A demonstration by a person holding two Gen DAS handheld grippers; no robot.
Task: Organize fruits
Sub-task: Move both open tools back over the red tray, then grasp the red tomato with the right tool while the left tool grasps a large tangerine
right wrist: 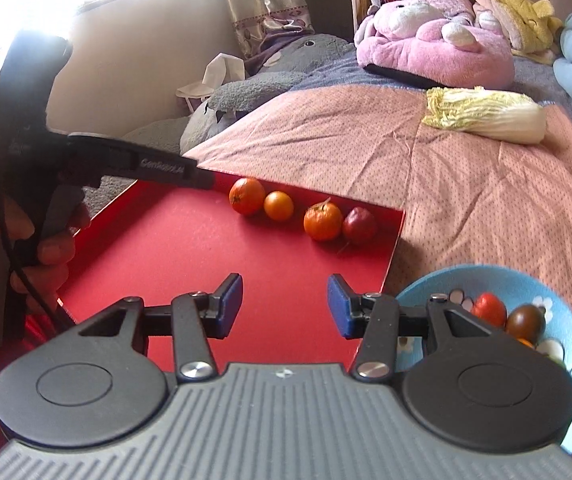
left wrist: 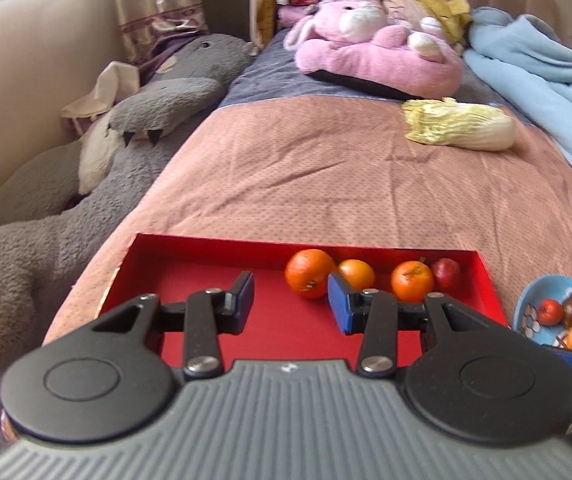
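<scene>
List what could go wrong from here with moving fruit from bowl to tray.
1. The bowl sits on a soft bedspread beside the tray; pressing into it could tip it.
2. The fruits in the tray are round and loose; a nudge may roll them.
3. Both grippers, left and right, work close together and could collide.

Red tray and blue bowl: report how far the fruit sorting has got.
Done: four fruits line the red tray's far wall, three oranges and a red fruit. In hand: nothing; left gripper and right gripper are open. Left: several fruits in the blue bowl.
</scene>
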